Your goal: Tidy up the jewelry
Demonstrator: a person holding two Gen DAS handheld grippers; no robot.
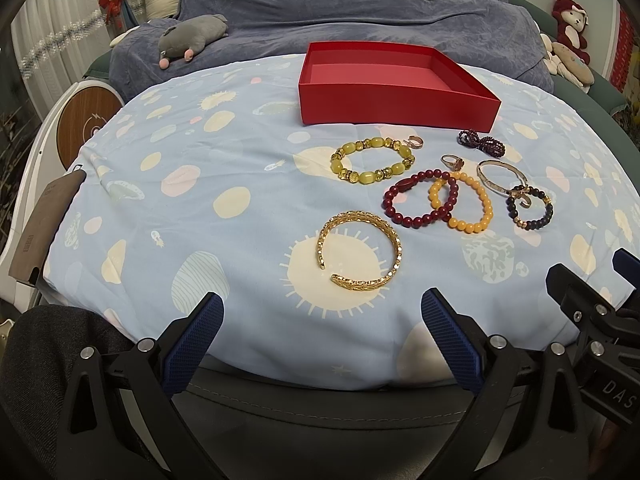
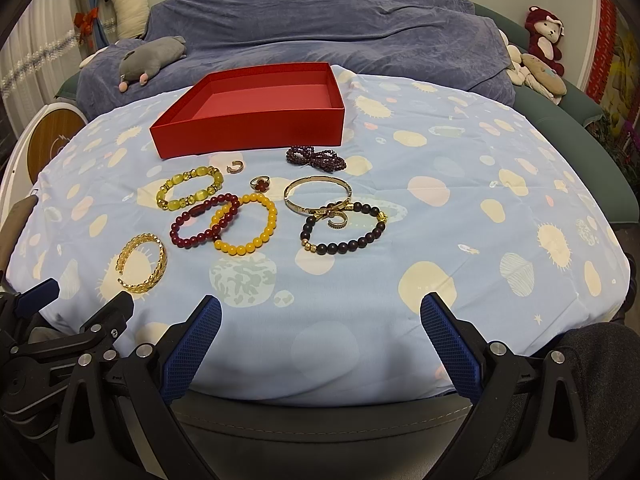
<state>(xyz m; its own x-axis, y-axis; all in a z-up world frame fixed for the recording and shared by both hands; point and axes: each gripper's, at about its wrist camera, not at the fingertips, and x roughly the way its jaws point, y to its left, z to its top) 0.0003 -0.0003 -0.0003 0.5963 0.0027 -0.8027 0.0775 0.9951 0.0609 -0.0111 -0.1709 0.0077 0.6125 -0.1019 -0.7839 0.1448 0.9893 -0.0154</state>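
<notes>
An empty red box stands at the back of the cloth-covered table. In front of it lie several pieces of jewelry: a gold cuff, a green bead bracelet, a dark red bead bracelet, an orange bead bracelet, a thin gold bangle, a dark bead bracelet, a purple bead strand and a ring. My left gripper is open and empty near the cuff. My right gripper is open and empty.
A grey plush lies on the blue-grey blanket behind the table. A round white device stands at the left. Red plush toys sit at the far right. The table's front edge is just under both grippers.
</notes>
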